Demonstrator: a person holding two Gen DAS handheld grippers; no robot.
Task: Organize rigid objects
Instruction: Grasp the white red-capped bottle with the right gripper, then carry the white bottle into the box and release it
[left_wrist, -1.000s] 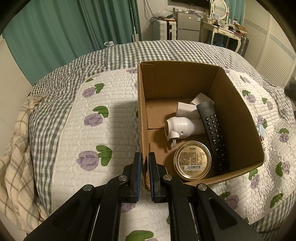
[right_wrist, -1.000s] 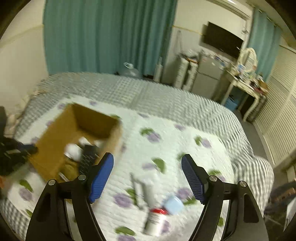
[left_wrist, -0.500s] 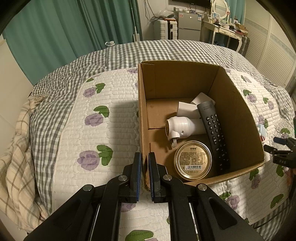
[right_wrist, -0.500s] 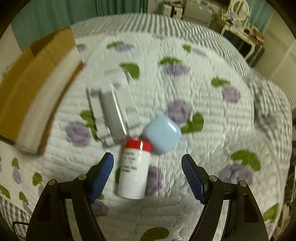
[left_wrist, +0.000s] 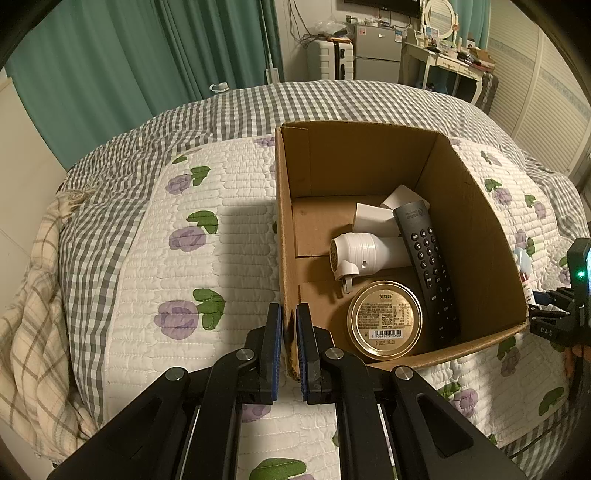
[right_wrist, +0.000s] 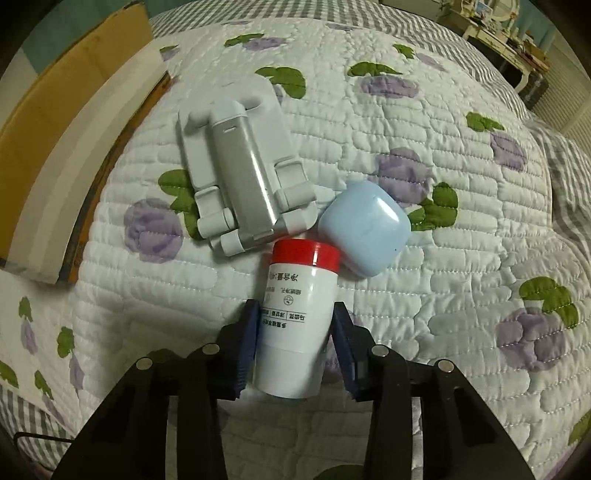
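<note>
- On the quilt (right_wrist: 424, 122), between my right gripper's (right_wrist: 295, 343) pads, lies the bottle (right_wrist: 295, 325): white body, red cap.
- Its long axis runs along the fingers; the cap points away from me, the base toward the gripper.
- Right jaws are closing. The bottle sits between them; the left pad touches the wall, the right shows a thin gap, so I judge the grip unfinished.
- Risk: the round, smooth body could roll or squirt forward if the pads meet it off-centre.
- Risk: the cap touches the blue case (right_wrist: 365, 232) and lies just beside the white stand (right_wrist: 243, 173); a careless lift may drag either.
- Risk: the soft quilt gives, so the pads may snag fabric.
- Left gripper (left_wrist: 290, 332) is clamped on the near-left wall of the box (left_wrist: 476, 206), steadying it.
- The box holds a remote (left_wrist: 428, 266), a tin (left_wrist: 385, 319) and white parts.
</note>
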